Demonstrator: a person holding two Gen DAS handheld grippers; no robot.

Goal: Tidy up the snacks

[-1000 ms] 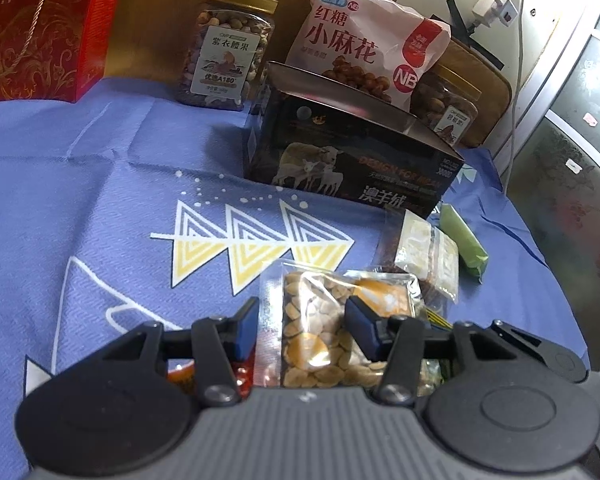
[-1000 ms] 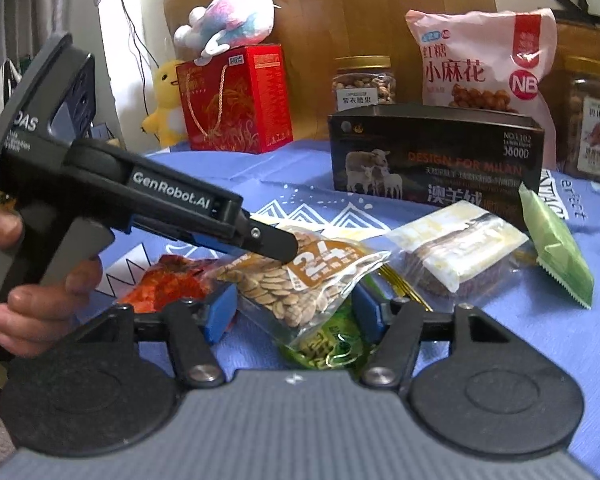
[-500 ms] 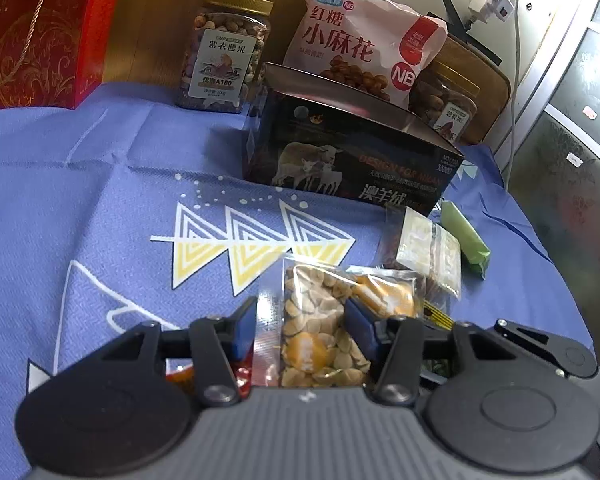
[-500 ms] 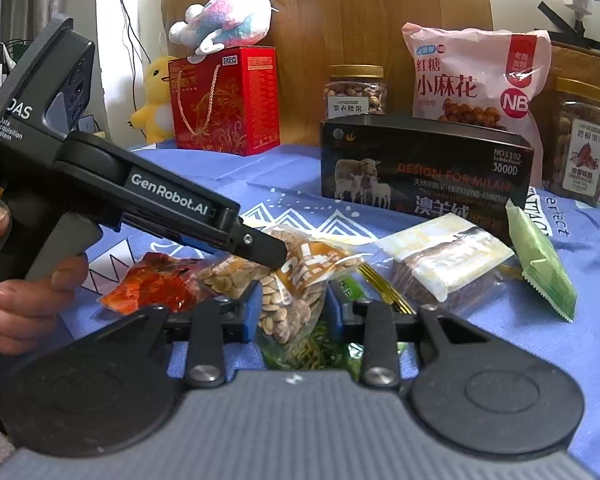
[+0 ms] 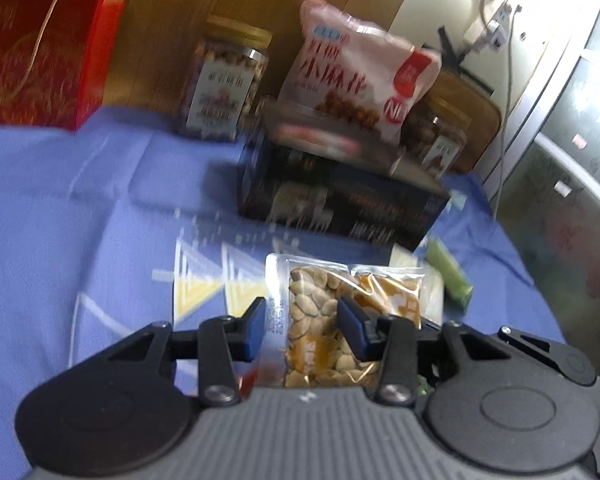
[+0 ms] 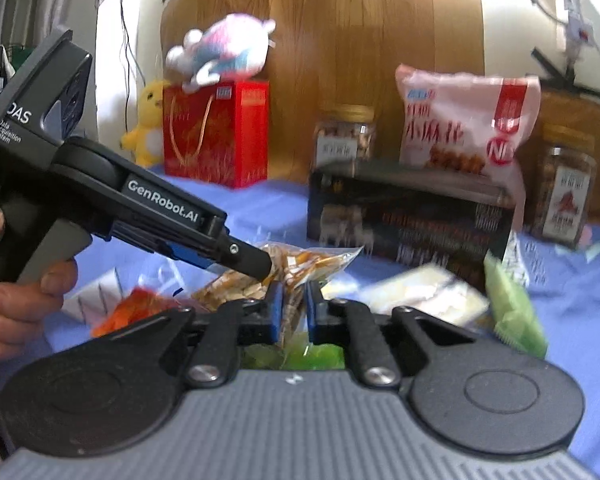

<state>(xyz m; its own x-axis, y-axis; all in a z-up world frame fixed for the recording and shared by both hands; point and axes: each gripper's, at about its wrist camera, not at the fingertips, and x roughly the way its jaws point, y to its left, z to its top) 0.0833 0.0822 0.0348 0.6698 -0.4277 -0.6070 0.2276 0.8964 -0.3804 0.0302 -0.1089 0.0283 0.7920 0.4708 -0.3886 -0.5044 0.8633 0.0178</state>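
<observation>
Writing we can read: "GenRobot.AI" runs along the side of the left gripper (image 6: pixel 270 270), with "DAS" and "Data Acquisition System" on its back end; the pink bag (image 6: pixel 466 124) carries a red round mark with white letters, partly blurred. The labels on the two nut jars and the print on the black box (image 6: pixel 410 216) are too smeared for us to read now.

Seed packet: the clear packet of pale seeds (image 5: pixel 324 320) is lifted off the blue cloth (image 5: pixel 60 220), in front of the black box.

Left gripper: we see its two blue pads on either side of the packet's near half, and both look to touch it; its jaws have just been closing a little, with the packet between them.

Right gripper (image 6: pixel 291 312): its jaws have just closed almost completely, and the blue pads pinch a thin fold of the same packet (image 6: pixel 296 264), right below the left gripper's tip.

Hand: a person's hand (image 6: pixel 16 300) grips the left gripper's handle.

Around it: an orange packet (image 6: pixel 136 308), a pale wrapped bar (image 6: pixel 420 296) and a green packet (image 6: pixel 514 308) lie on the cloth nearby.

Changed since a second ago: the right jaws stood wide around the packet then; now we see them shut on it, the packet bunched upward, and both views blurred.
</observation>
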